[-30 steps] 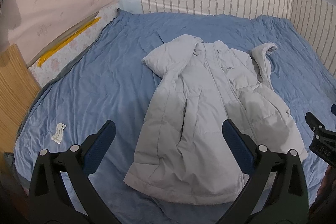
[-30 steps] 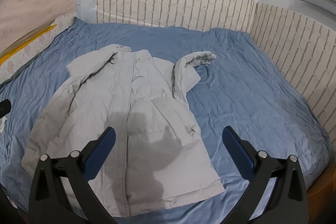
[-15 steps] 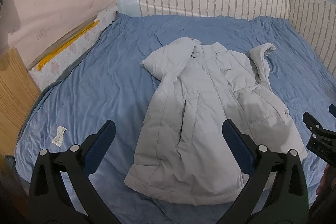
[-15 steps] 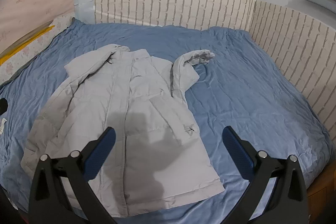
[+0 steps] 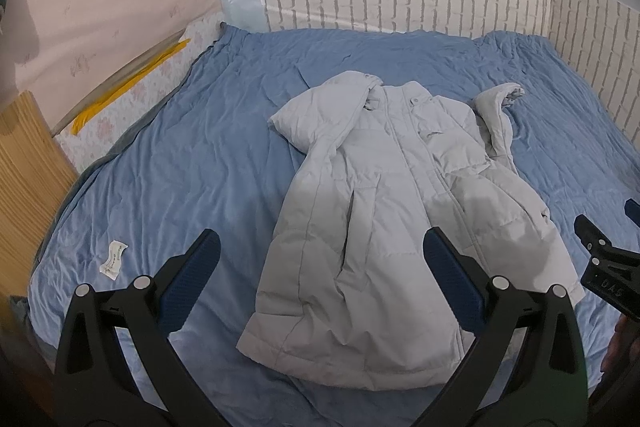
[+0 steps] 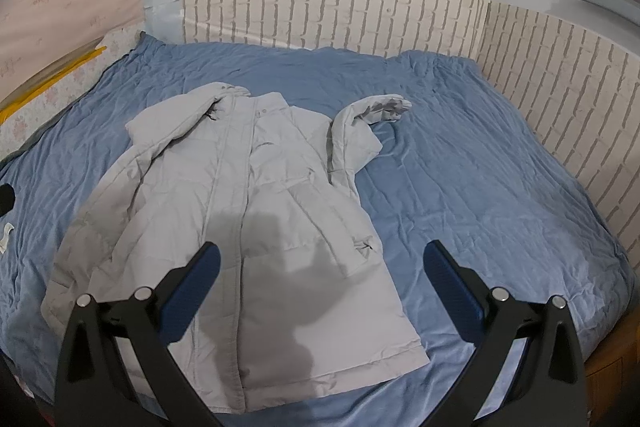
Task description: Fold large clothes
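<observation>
Fingers first: I am seeing the left gripper [image 5: 320, 275] spread wide with nothing between its blue pads, hanging above the near part of the bed. I am reading the right gripper [image 6: 320, 287] the same way, jaws wide apart and empty, its shadow falling on the lower front of the jacket [image 6: 240, 247].

Just beyond the fingertips, the pale grey padded jacket [image 5: 384, 227] is lying front-up on the blue bedsheet [image 5: 180, 167]. Its hem is sitting nearest me, and its long axis is running away from me toward the wall, with the collar pointing at the far end. In the left wrist view the body is leaning slightly to the right as it recedes. I am seeing one sleeve folded across the chest on the left side, and the other sleeve [image 6: 372, 111] bending outward to the right near the collar, its cuff resting on the sheet.

Off to the left, a small white tag [image 5: 113, 258] is lying on the sheet, well apart from the jacket.

Farthest back, the brick-patterned wall panel [image 6: 320, 3] is running along the head and right side of the bed.
</observation>
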Available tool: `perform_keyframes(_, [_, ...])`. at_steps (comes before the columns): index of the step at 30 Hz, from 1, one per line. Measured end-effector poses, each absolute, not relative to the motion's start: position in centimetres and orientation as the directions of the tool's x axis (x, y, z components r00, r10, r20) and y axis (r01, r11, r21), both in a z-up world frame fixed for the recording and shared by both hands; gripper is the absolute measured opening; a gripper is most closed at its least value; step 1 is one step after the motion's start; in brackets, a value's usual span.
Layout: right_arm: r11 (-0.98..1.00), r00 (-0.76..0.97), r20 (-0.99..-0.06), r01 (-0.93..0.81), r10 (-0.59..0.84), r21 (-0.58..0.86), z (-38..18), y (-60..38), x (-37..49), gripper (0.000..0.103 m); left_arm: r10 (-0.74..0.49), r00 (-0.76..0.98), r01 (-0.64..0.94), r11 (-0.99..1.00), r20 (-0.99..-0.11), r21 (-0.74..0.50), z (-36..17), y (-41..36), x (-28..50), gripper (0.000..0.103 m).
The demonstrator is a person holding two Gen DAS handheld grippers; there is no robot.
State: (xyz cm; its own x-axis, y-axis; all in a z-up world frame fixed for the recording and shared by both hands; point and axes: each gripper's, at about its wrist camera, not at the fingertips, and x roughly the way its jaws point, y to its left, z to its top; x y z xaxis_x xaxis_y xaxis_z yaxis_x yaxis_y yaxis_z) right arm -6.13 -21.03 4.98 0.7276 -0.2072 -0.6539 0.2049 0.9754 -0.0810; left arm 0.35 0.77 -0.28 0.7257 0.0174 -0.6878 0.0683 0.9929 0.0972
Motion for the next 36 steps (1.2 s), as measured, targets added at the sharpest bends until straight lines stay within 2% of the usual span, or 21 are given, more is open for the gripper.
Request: perform_keyframes(36, [0.976,0.713,-0.673,0.203,-0.198,-0.073,4.1,-21.2,-5.6,0.101,0.016,0.706,0.06,0.995,-0.708,0.082,-1.3,0.9,1.3,0.1])
